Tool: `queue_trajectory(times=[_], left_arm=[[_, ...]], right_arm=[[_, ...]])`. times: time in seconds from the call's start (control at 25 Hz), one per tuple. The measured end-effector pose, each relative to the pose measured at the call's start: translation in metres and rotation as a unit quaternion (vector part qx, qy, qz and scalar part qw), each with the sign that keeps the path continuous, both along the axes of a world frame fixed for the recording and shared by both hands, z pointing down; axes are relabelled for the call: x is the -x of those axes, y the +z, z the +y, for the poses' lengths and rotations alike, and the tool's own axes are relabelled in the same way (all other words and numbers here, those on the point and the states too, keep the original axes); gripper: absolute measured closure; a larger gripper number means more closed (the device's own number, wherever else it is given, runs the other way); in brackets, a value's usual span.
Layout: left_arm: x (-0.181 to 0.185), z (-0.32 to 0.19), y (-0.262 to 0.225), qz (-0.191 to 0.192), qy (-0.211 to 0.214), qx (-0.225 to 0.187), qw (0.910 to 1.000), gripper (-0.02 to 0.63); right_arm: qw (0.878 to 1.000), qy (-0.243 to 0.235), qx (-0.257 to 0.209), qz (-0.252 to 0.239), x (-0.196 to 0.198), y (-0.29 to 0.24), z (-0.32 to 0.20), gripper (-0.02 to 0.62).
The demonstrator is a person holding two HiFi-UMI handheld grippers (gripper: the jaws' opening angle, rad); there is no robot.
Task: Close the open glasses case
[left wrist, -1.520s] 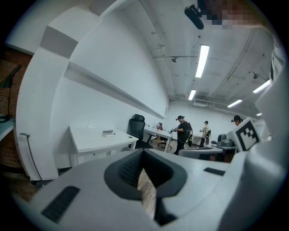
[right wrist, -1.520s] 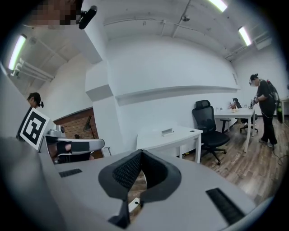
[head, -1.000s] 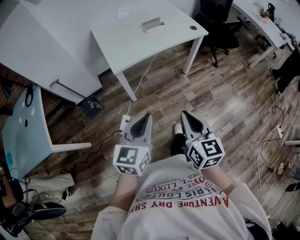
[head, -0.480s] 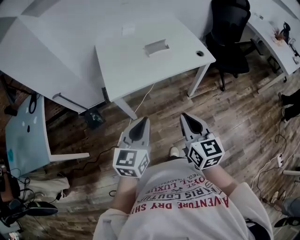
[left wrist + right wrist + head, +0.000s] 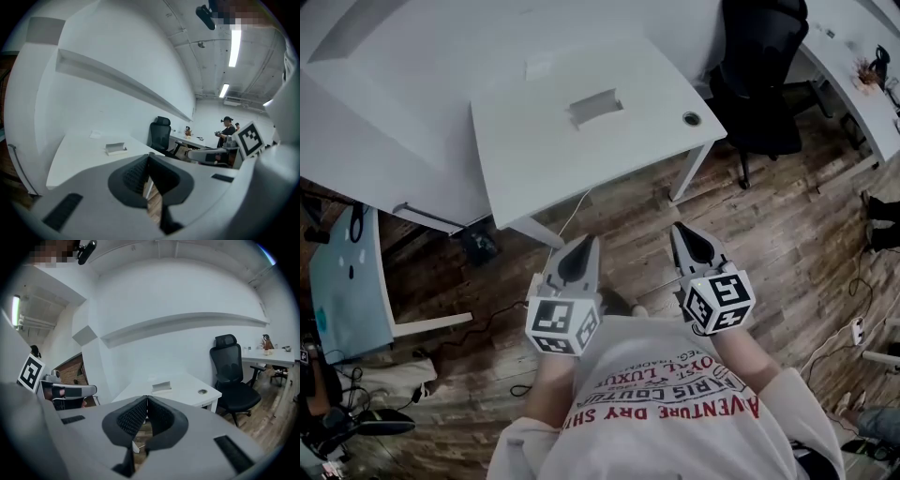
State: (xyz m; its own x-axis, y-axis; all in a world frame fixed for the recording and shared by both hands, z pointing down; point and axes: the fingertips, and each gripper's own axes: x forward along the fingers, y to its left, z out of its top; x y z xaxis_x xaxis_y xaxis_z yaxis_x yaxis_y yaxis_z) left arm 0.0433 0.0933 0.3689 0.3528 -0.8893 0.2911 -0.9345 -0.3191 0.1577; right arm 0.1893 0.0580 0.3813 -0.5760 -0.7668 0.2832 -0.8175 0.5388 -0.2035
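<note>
The open glasses case [image 5: 593, 106] is a pale grey box lying on the white table [image 5: 525, 150], well ahead of both grippers. It also shows small in the left gripper view as the case [image 5: 116, 148] and in the right gripper view as the case [image 5: 161, 386]. My left gripper [image 5: 589, 241] and right gripper [image 5: 679, 229] are held close to the person's body above the wooden floor, short of the table. The left gripper [image 5: 149, 155] and right gripper [image 5: 147, 398] are both shut, pads together, with nothing between them.
A black office chair [image 5: 759, 84] stands right of the table. The table has a round cable hole [image 5: 691, 119] and a slip of paper [image 5: 540, 67]. A cable [image 5: 574, 211] hangs below it. A teal table [image 5: 347, 272] is at left. People [image 5: 228, 131] stand far off.
The table and case have come nearer and lower in the head view. Both grippers stay shut in front of the body, the right one slightly farther right.
</note>
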Motion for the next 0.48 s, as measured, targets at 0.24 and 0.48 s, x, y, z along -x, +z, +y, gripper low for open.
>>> queue_trajectory(times=[0.24,0.48], left_arm=[[0.011,-0.053,0.015,0.025,-0.012,0.020,0.9994,0.601],[0.019,-0.128,0.019,0.038,0.002,0.024,0.9990,0.601]], right_arm=[[1.000,0.012,0.005,0.007,-0.001,0.010,-0.046,0.583],[0.999,0.025,0.011,0.024,0.007,0.014,-0.107,0.583]])
